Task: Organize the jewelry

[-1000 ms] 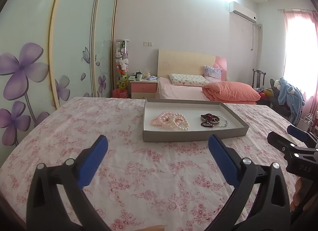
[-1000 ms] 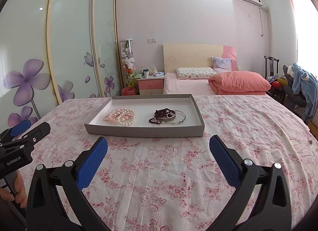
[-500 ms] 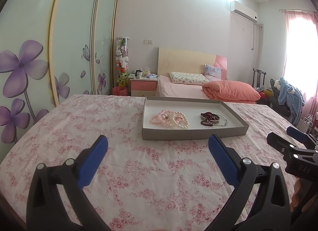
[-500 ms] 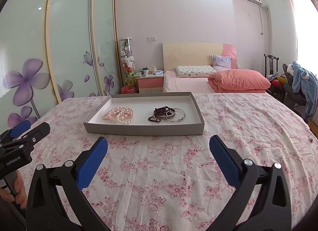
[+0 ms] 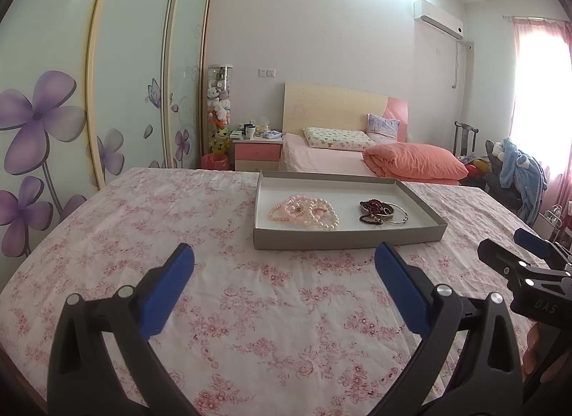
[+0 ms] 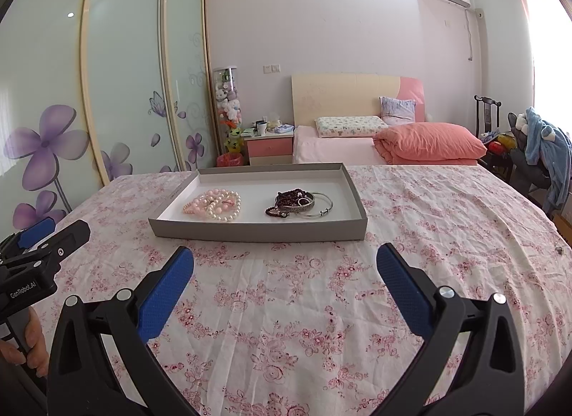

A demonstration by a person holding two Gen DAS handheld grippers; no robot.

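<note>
A shallow grey tray (image 5: 348, 235) (image 6: 257, 231) lies on the flowered cloth ahead of both grippers. In its left half sits a heap of pink and white pearl strands (image 5: 304, 211) (image 6: 214, 205). In its right half lie dark red bead strings (image 5: 375, 209) (image 6: 289, 199) tangled with silver bangles (image 5: 397, 215) (image 6: 318, 205). My left gripper (image 5: 284, 265) hangs open above the cloth, short of the tray's near wall, nothing between its fingers. My right gripper (image 6: 285, 267) is open too, equally short of the tray and holding nothing.
The table's flowered pink cloth (image 5: 250, 308) spreads wide around the tray. A hand holds the other gripper at each view's edge (image 5: 529, 273) (image 6: 32, 258). Behind stand a bed with a salmon quilt (image 6: 429, 142), a nightstand (image 6: 271, 147) and sliding wardrobe doors (image 6: 125, 76).
Both views have tipped slightly, so the tray sits a little lower and nearer in frame. The jewelry lies as before and both grippers stay open.
</note>
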